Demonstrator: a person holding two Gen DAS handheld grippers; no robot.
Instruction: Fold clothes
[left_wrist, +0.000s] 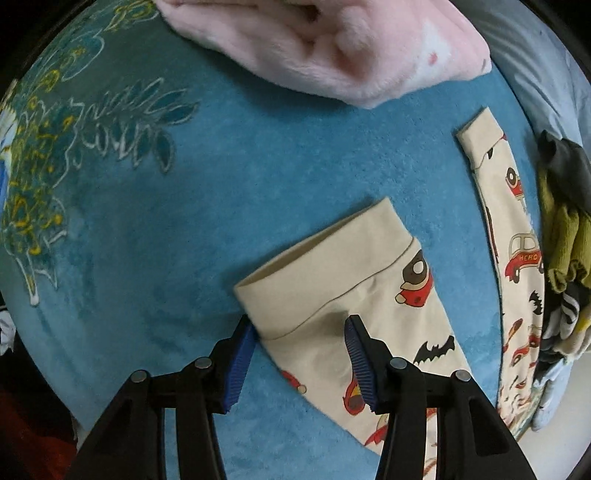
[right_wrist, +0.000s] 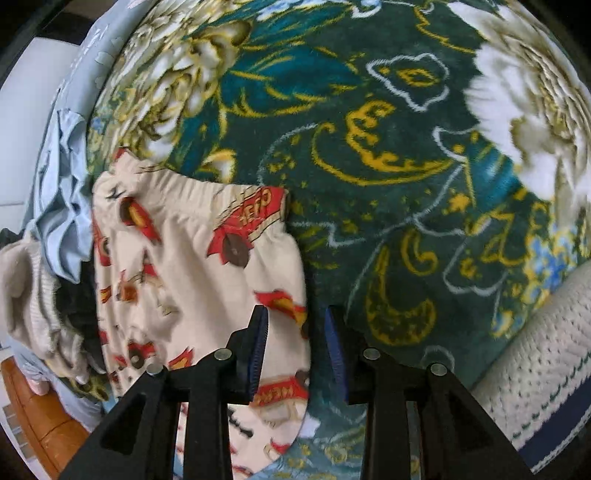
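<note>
The printed trousers (left_wrist: 332, 295) lie flat and unfolded on the blanket (left_wrist: 147, 221). The left gripper (left_wrist: 301, 360) straddles a cuff, the right gripper (right_wrist: 297, 352) the waist edge; both jaws open.

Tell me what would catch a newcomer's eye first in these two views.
The cream car-print trousers stand out, spread on the blue blanket; the open left tool straddles one cuffed leg end. A pink fleece garment lies beyond. In the right wrist view, the open right tool sits over the trousers' edge below the waistband.
</note>
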